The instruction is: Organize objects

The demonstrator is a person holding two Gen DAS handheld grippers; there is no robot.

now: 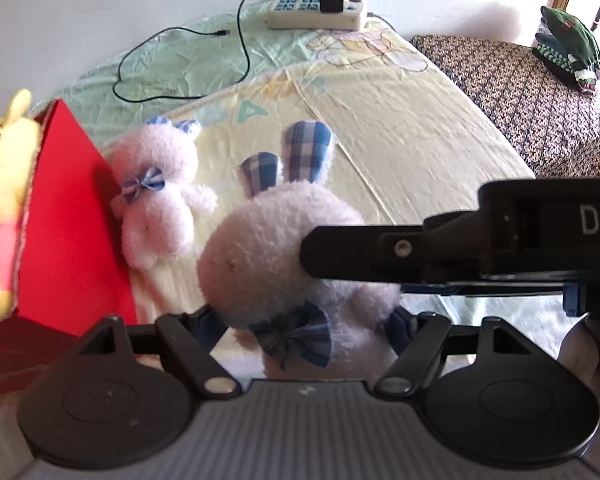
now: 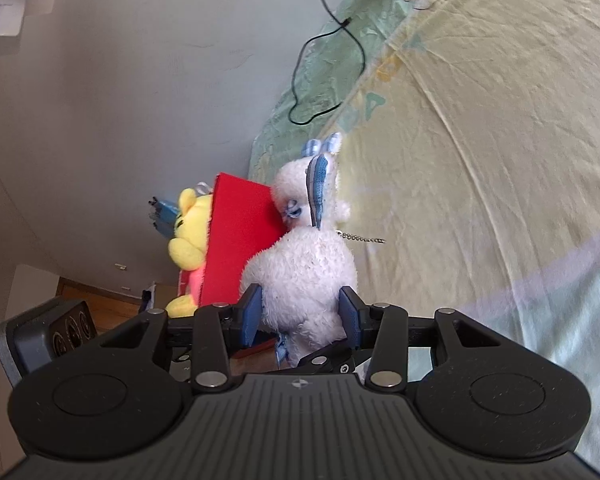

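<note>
White fluffy plush rabbit with blue plaid ears [image 1: 276,240] sits clenched between the left gripper's [image 1: 300,328] blue pads, above the pale yellow bedsheet [image 1: 400,132]. The right gripper [image 2: 302,314] grasps the same rabbit from the side. Ahead-left of the left claw lies a smaller white plush rabbit [image 1: 160,192], leaning on a red cardboard box [image 1: 72,216] holding a yellow plush bear [image 1: 0,184].

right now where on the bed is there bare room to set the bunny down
Free: the yellow sheet right of both white bunnies, up toward the power strip. Crowded: by the red box, where the small bunny leans, and the cable on the green strip.
</note>
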